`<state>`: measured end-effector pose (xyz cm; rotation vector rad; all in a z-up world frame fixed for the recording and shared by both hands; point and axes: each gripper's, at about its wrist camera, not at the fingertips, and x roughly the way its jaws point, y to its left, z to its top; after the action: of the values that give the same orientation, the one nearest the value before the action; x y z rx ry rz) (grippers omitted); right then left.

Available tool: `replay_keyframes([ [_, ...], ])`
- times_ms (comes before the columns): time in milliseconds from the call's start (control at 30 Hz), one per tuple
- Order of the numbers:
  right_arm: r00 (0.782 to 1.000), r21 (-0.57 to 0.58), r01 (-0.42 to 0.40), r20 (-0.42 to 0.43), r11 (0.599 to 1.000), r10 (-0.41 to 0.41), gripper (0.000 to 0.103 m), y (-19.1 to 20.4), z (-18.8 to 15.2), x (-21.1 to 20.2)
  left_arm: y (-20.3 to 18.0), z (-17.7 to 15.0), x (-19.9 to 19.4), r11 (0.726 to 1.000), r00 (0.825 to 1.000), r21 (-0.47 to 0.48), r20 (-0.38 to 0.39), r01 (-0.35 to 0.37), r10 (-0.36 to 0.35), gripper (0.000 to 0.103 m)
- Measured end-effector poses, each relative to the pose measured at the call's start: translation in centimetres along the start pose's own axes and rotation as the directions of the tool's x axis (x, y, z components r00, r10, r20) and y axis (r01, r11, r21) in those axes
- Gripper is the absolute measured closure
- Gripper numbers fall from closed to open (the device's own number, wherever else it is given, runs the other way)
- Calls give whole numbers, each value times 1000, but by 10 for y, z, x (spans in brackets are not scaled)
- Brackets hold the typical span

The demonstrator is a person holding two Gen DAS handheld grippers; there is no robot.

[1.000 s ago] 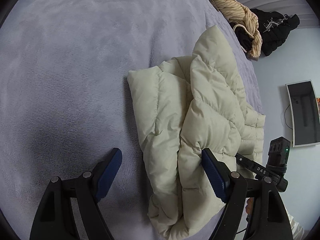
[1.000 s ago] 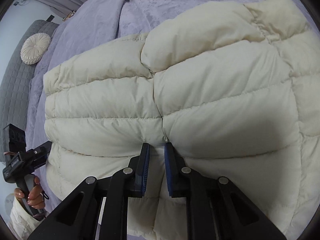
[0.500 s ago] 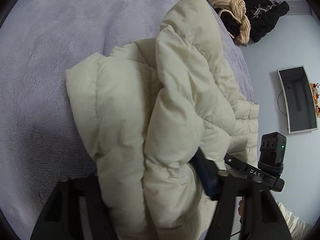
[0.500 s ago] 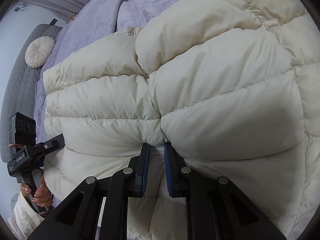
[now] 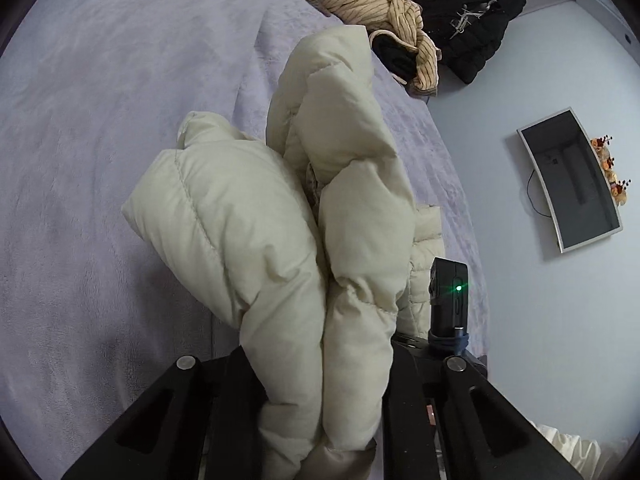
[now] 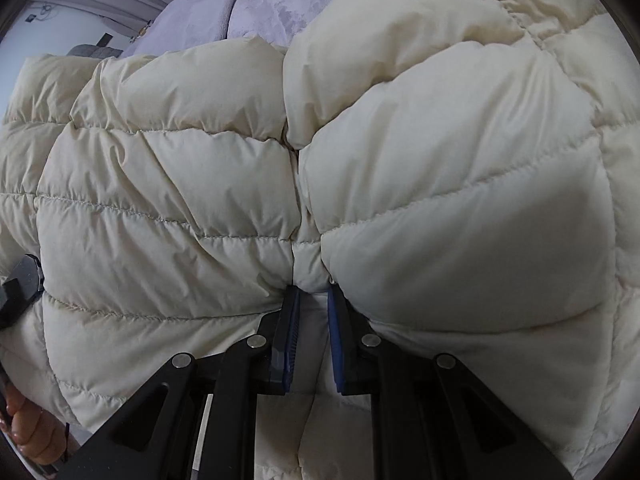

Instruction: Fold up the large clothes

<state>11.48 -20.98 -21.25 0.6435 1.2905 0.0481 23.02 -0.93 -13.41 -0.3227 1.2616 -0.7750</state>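
Lavender bedspread [image 5: 100,120] beneath. Left gripper [image 5: 320,384] clamped around bunched puffer jacket [image 5: 248,232]; right gripper [image 6: 310,304] pinching a near seam. Light, springy, probably slippery: best gripped along stitched seams.

Jacket [image 5: 280,240] bunched up between the left gripper's [image 5: 320,364] fingers, lifted off the bed [image 5: 100,160], which spreads out left and behind it. At the bed's far right edge, a striped garment [image 5: 372,20], with a dark one [image 5: 468,36] just beside it on the right. Screen [image 5: 572,180] on the wall to the right. From the right wrist view, the jacket fills the front, a fold pinched in the right gripper [image 6: 312,312], bed behind it.
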Motion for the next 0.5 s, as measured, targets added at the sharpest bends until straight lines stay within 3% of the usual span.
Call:
replay_keyframes([
  [67, 1000, 11, -8, -4, 1000, 8, 89, 4, 5, -15, -8, 2, -3, 1000, 1000, 4, 16, -21, 21, 86],
  [200, 985, -47, -31, 166, 998, 38, 89, 15, 12, -70, -7, 7, -8, 999, 999, -17, 18, -44, 45, 86],
  [267, 981, -38, -7, 194, 999, 14, 89, 13, 24, -72, -1, 6, -13, 998, 999, -28, 17, -51, 51, 86],
  [367, 995, 33, -37, 97, 999, 34, 92, -3, 43, -25, -14, 4, -11, 999, 999, -38, 19, -39, 40, 86],
  [433, 997, 18, -70, 35, 997, 69, 98, -6, 48, 9, -21, 2, -2, 999, 999, -40, 5, -36, 36, 86],
  [500, 998, -20, -63, 30, 998, 64, 99, -2, 49, 21, -33, 0, 9, 999, 1000, -29, -5, -28, 28, 86],
])
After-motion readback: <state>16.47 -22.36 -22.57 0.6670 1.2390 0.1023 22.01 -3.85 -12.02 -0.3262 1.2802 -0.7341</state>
